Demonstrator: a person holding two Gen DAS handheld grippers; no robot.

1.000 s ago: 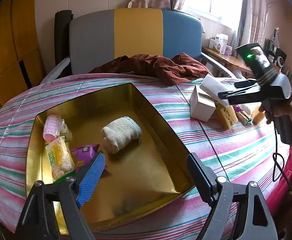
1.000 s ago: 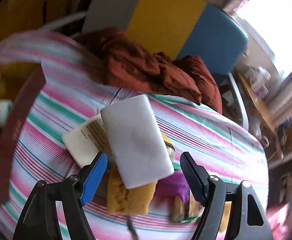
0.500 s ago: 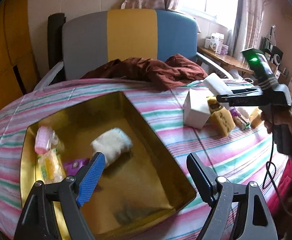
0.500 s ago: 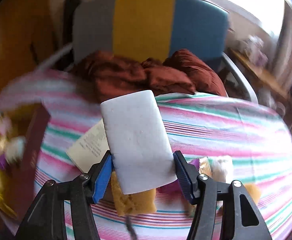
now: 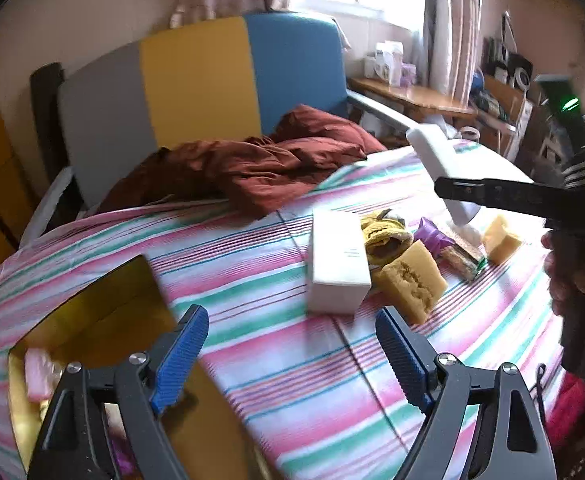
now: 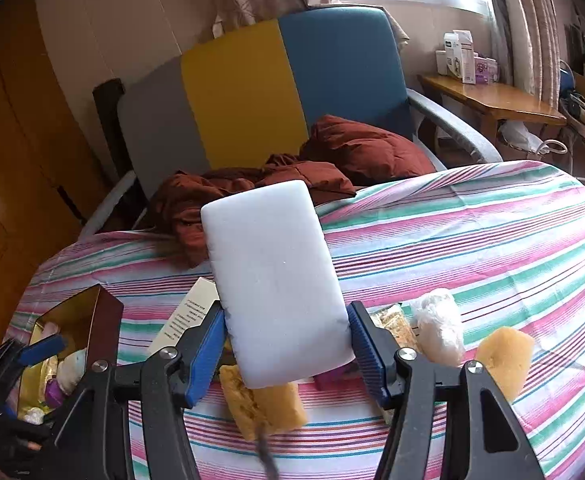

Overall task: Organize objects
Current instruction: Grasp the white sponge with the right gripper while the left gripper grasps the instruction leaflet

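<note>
My right gripper (image 6: 286, 350) is shut on a white foam sponge (image 6: 274, 280) and holds it above the striped table; the sponge also shows in the left wrist view (image 5: 440, 168). My left gripper (image 5: 292, 356) is open and empty, over the table beside the gold tin (image 5: 104, 304). The tin (image 6: 76, 312) holds small packets and a rolled white cloth. On the table lie a white box (image 5: 338, 264), two yellow sponges (image 5: 410, 280) (image 5: 500, 238), a yellow glove (image 5: 382, 232), a purple packet (image 5: 432, 236) and a snack bar (image 5: 462, 258).
A dark red cloth (image 5: 260, 168) is heaped at the table's far edge against a grey, yellow and blue chair (image 5: 200, 80). A wooden shelf with boxes (image 5: 408, 96) stands at the right. A white wrapped bundle (image 6: 438, 328) lies by the right yellow sponge.
My right gripper closed on the white sponge and lifted it. My left gripper swung right, away from over the tin toward the objects on the table.
</note>
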